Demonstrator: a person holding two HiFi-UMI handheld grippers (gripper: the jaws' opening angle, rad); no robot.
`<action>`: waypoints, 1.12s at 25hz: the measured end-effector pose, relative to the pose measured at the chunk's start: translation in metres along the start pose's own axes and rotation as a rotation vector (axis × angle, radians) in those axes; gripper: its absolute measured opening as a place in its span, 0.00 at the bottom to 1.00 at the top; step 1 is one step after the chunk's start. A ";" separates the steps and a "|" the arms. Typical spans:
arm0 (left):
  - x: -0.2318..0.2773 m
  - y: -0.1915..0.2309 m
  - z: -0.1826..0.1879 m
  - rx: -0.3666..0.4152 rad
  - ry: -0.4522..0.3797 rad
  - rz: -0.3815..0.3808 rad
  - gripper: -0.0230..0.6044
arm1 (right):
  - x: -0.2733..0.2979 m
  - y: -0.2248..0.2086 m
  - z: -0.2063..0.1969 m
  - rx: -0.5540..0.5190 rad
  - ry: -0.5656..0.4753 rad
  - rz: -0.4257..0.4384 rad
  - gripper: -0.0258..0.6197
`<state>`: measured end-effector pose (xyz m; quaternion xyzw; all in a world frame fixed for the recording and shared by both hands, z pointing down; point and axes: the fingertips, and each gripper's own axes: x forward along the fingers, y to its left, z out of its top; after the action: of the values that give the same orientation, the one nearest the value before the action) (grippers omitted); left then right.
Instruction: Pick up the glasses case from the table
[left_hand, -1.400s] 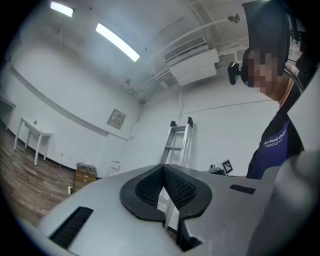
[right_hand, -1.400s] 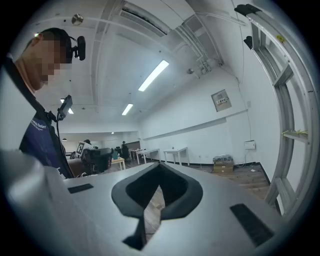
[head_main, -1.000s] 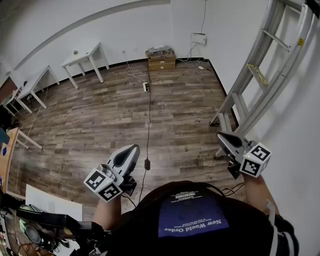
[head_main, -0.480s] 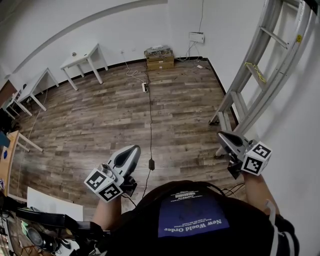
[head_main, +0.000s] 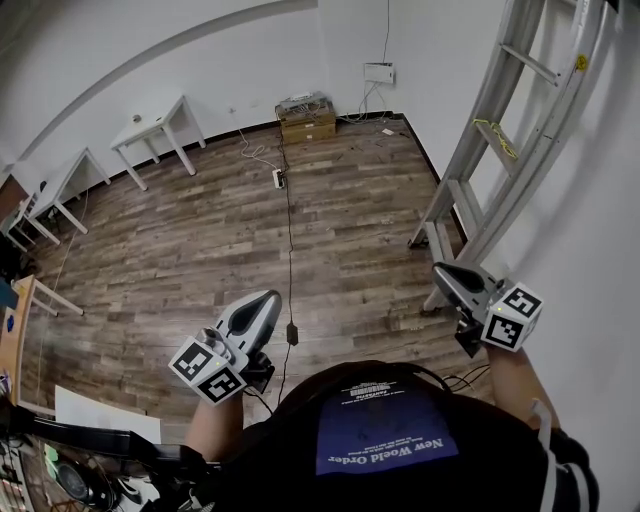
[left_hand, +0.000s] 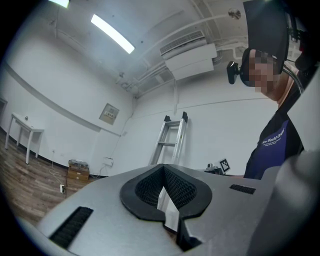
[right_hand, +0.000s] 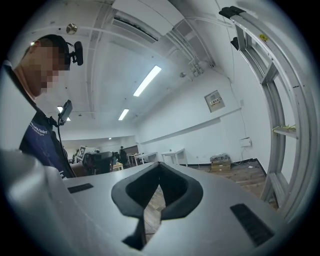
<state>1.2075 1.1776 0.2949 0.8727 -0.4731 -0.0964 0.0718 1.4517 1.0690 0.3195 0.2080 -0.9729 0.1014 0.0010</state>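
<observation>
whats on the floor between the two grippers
In the head view, wood floor lies between the left gripper and the right gripper, crossed only by a black cable that runs close to the left one.

Ladder (head_main: 540, 140), wood flr (head_main: 200, 250), wht tables (head_main: 148, 122), cable (head_main: 290, 250)

Wood-plank floor (head_main: 200, 250) carries 1 ladder (head_main: 471, 125), white tables (head_main: 150, 125), black cable (head_main: 290, 250), stacked boxes (head_main: 306, 122).

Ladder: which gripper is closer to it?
Right. The right gripper sits just beside the ladder's foot; the left gripper is farther away, across the floor cable.
</observation>
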 end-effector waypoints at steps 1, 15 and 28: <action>0.007 -0.004 -0.001 0.000 0.001 -0.003 0.04 | -0.005 -0.005 0.000 -0.001 0.000 -0.002 0.04; 0.109 -0.065 -0.026 0.004 0.026 -0.036 0.04 | -0.090 -0.086 0.006 0.003 -0.005 -0.016 0.04; 0.147 -0.019 -0.036 -0.023 0.046 -0.087 0.04 | -0.059 -0.121 -0.007 0.039 -0.016 -0.034 0.04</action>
<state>1.3093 1.0660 0.3108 0.8935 -0.4320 -0.0851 0.0886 1.5542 0.9861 0.3476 0.2250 -0.9670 0.1188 -0.0089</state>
